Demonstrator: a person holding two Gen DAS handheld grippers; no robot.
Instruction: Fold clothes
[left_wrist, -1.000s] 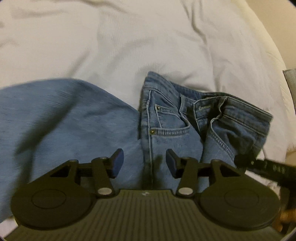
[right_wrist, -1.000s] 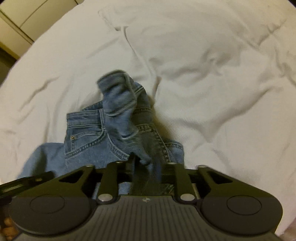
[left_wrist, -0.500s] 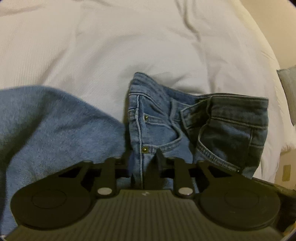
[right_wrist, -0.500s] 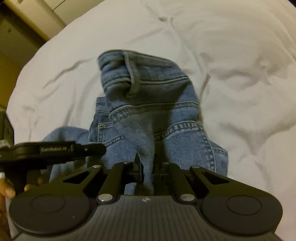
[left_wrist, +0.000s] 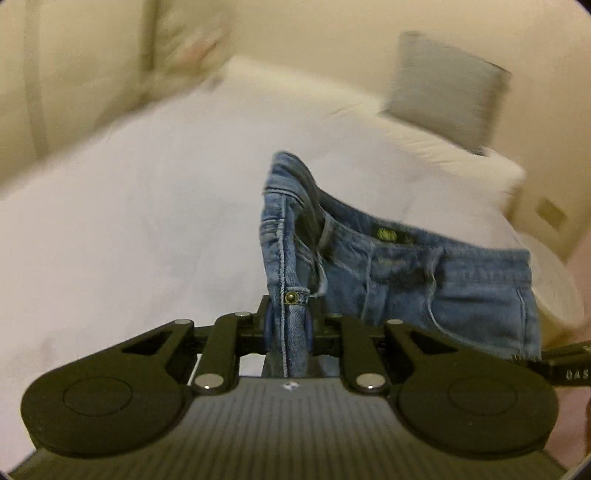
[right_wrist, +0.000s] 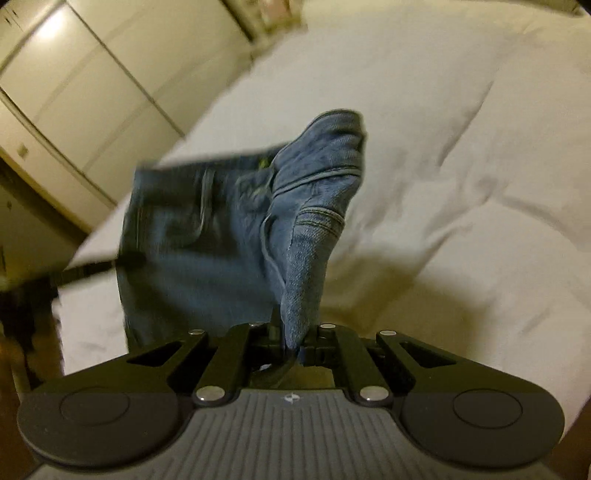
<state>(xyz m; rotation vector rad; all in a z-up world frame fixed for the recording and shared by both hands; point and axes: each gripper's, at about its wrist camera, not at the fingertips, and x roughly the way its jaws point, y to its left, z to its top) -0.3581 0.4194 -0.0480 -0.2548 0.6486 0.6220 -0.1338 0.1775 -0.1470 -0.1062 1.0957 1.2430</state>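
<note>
Both grippers have the jeans (left_wrist: 424, 273) at the waistband end, lifted clear of the white bed (left_wrist: 129, 221).

Left gripper (left_wrist: 288, 328): jaws closing the last bit, denim already between the pads, pinched at the side seam just below the rivet. Right gripper (right_wrist: 291, 339): pressed fully together on a bunched corner of the jeans (right_wrist: 303, 221).

Key relation: in the left wrist view the waistband runs from our left pinch off to the right, roughly level, toward where the tip of the other tool (left_wrist: 554, 363) shows at the right edge. So the waistband is the span between the two hands. The legs can't be seen; we'd guess they hang below, so the long axis is likely vertical, across the line between the grippers.

Neither hand is nearer, both are on the garment. Bed lies below and beyond; grey cushion (left_wrist: 447, 96) far right, cupboard doors (right_wrist: 74, 92) far left.

Next, our call: pull the hands apart to tension the waistband, then lay the jeans flat.
</note>
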